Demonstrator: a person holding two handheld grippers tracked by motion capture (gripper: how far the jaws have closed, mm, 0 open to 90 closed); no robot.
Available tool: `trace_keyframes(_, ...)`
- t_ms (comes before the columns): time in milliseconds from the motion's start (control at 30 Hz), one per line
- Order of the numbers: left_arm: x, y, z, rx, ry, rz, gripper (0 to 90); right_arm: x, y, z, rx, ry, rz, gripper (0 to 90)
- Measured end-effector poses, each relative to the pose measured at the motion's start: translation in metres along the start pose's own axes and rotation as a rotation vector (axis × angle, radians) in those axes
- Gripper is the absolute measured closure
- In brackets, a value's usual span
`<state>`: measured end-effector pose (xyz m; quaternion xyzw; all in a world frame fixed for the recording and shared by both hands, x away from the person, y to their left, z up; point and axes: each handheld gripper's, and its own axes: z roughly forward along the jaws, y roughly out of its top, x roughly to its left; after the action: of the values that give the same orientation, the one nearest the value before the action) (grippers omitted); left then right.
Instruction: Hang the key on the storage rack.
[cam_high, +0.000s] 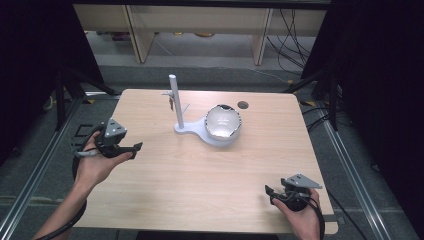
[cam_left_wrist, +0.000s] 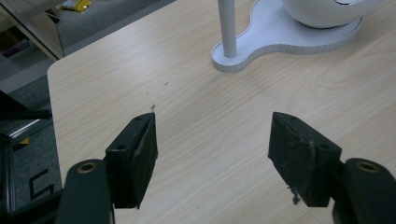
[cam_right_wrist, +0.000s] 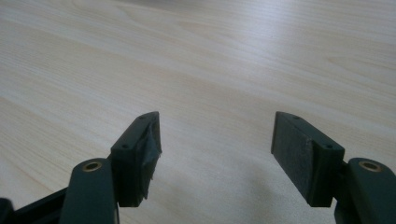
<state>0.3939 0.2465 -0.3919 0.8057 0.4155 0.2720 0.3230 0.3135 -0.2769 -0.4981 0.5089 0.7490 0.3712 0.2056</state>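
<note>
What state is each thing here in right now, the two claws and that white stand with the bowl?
Left gripper: open, empty, aimed at the stand.
Right gripper: open, empty, low over bare table.
White stand: flat on the table, post upright.
Bowl: on the stand's base, tilted, untouched.

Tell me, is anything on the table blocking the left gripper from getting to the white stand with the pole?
Nothing visible is. The left gripper is open, and bare table lies between it and the white stand. The bowl sits on the stand's far part, beyond the pole, not in the way.
</note>
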Motion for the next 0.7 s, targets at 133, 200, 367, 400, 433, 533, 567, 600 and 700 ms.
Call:
trace_keyframes(133, -0.001, -0.01, -0.002, -0.022, 0.008, -0.013, 32.1, 0.0, 0.0, 0.0, -0.002, -0.002, -0.001, 33.5)
trace_keyframes(200, -0.001, -0.012, -0.003, -0.029, 0.008, -0.014, 32.1, 0.0, 0.0, 0.0, -0.002, -0.002, -0.001, 33.3)
trace_keyframes(367, -0.005, -0.029, -0.003, -0.077, 0.018, -0.061, 32.1, 0.0, 0.0, 0.0, -0.004, -0.005, -0.002, 32.9)
trace_keyframes(400, -0.006, -0.032, -0.003, -0.083, 0.017, -0.073, 32.1, 0.0, 0.0, 0.0, -0.004, -0.005, -0.002, 32.9)
trace_keyframes(433, -0.006, -0.036, -0.003, -0.076, 0.017, -0.069, 32.1, 0.004, 0.0, -0.001, 0.007, -0.008, 0.04, 32.9)
trace_keyframes(533, -0.007, -0.046, -0.002, -0.078, 0.027, -0.08, 32.1, 0.004, -0.001, 0.0, -0.004, -0.004, 0.036, 32.7)
trace_keyframes(567, -0.008, -0.049, -0.001, -0.077, 0.033, -0.084, 32.0, 0.004, -0.001, 0.0, -0.005, -0.004, 0.035, 32.6)
trace_keyframes(600, -0.009, -0.053, 0.0, -0.08, 0.029, -0.097, 32.0, 0.004, -0.001, 0.0, -0.005, -0.004, 0.035, 32.6)
trace_keyframes(700, -0.009, -0.063, 0.0, -0.073, 0.032, -0.113, 31.7, 0.004, 0.0, 0.0, -0.009, -0.011, 0.021, 32.5)
